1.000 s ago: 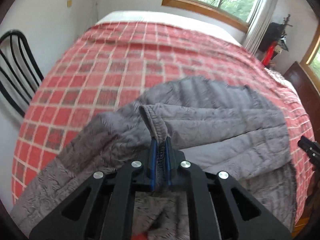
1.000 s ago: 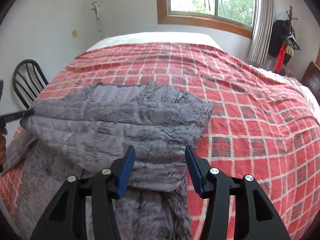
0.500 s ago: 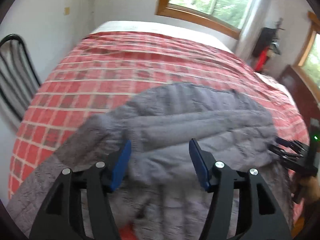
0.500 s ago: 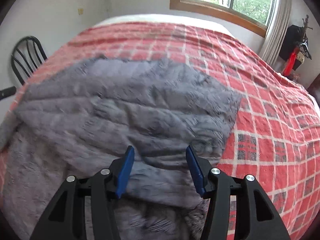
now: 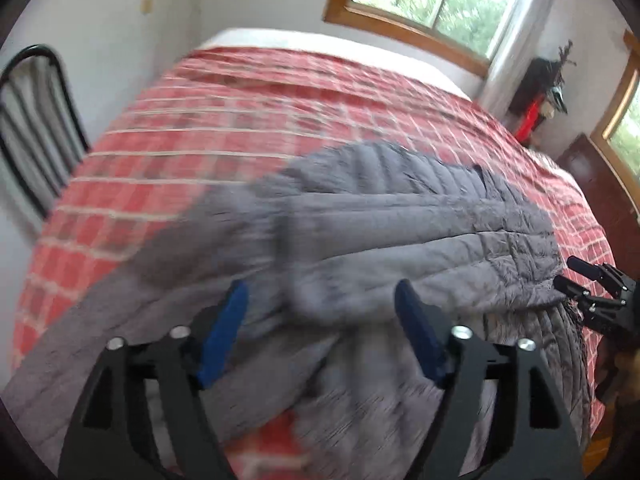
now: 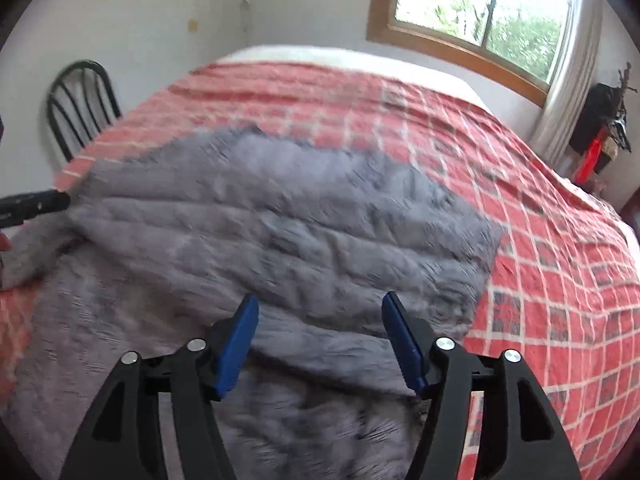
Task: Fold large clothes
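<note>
A large grey quilted garment (image 5: 400, 232) lies on the bed with its upper part folded back over the lower part; it also shows in the right wrist view (image 6: 280, 232). My left gripper (image 5: 320, 304) is open and empty, just above the garment's near left part. My right gripper (image 6: 318, 316) is open and empty over the garment's near right fold. The right gripper's tips show at the right edge of the left wrist view (image 5: 588, 284), at the garment's right corner. The left gripper's tip shows at the left edge of the right wrist view (image 6: 36, 204).
The bed has a red checked cover (image 5: 248, 120) (image 6: 540, 220) with bare spread beyond and to the right of the garment. A black metal chair (image 5: 32, 120) (image 6: 80, 100) stands at the bed's left side. A window (image 6: 480, 12) and dark wooden furniture (image 5: 600, 184) are beyond.
My left gripper was shut on a fold of the garment one second ago; it has opened and let go, and the fold now lies flat. My right gripper stayed open and moved slightly.
</note>
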Demonstrator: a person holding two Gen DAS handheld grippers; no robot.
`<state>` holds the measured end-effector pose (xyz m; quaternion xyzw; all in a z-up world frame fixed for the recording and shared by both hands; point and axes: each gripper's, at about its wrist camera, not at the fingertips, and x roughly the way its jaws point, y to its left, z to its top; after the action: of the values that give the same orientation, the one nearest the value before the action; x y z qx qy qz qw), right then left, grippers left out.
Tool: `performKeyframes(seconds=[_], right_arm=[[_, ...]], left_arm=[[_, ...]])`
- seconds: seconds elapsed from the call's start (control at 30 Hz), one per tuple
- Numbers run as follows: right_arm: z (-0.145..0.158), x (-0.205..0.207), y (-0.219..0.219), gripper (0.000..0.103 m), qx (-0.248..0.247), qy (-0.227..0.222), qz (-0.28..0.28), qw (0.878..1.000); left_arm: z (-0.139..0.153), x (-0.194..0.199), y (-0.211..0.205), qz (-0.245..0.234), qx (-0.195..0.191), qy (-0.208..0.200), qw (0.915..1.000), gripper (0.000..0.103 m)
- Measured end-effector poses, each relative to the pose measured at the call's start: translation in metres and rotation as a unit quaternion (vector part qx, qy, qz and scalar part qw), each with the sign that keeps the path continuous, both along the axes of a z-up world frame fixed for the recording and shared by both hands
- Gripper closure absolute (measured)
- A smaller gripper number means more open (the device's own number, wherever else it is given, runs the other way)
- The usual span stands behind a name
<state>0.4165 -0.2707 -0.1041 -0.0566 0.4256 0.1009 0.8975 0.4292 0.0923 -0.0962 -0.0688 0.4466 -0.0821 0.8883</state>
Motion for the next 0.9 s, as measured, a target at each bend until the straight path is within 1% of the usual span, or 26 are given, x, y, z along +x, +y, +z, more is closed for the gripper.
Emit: performKeyframes(seconds=[0.13,0.17,0.23,0.27,0.33,0.43,0.5,0.57,0.63,0.7,0.73,0.87,0.9], right_arm=[[0.012,-0.016,0.037,0.036,0.009,-0.006,0.038,0.999],[0.014,-0.021,0.048,0.036,0.012,-0.008,0.048,0.999],[0.017,-0.03,0.067,0.036,0.016,-0.009,0.065,0.998],[0.019,-0.035,0.079,0.035,0.016,-0.01,0.076,0.997],[0.02,-0.043,0.1,0.035,0.017,-0.012,0.091,0.996],[0.021,-0.055,0.133,0.034,0.02,-0.012,0.112,0.993],[0.018,-0.063,0.154,0.034,0.025,-0.008,0.122,0.992],[0.013,-0.075,0.178,0.034,0.032,-0.001,0.135,0.99],[0.008,-0.088,0.196,0.034,0.039,0.002,0.135,0.99],[0.003,-0.098,0.212,0.034,0.042,0.011,0.146,0.988],[0.001,-0.104,0.22,0.034,0.04,0.011,0.15,0.988],[-0.001,-0.121,0.241,0.034,0.028,0.008,0.16,0.987],[0.0,-0.126,0.245,0.034,0.021,0.005,0.161,0.987]], left_arm=[[0.004,-0.047,0.079,0.059,0.017,0.002,0.9981,0.025],[0.004,-0.066,0.109,0.085,0.022,0.005,0.9961,0.025],[0.003,-0.096,0.158,0.127,0.02,0.012,0.9916,0.025],[0.003,-0.106,0.177,0.143,0.021,0.013,0.9895,0.025],[0.003,-0.137,0.226,0.188,0.02,0.018,0.9817,0.025],[-0.004,-0.165,0.274,0.221,-0.001,0.025,0.975,0.025],[-0.008,-0.174,0.285,0.223,0.006,0.027,0.9744,0.025],[-0.016,-0.174,0.292,0.214,0.015,0.029,0.9764,0.025],[-0.025,-0.173,0.297,0.207,0.012,0.035,0.9776,0.025],[-0.037,-0.169,0.302,0.202,0.007,0.05,0.9781,0.025],[-0.044,-0.164,0.304,0.198,0.006,0.058,0.9785,0.025],[-0.058,-0.153,0.301,0.182,-0.004,0.064,0.9812,0.025],[-0.061,-0.152,0.299,0.178,-0.004,0.064,0.9819,0.033]])
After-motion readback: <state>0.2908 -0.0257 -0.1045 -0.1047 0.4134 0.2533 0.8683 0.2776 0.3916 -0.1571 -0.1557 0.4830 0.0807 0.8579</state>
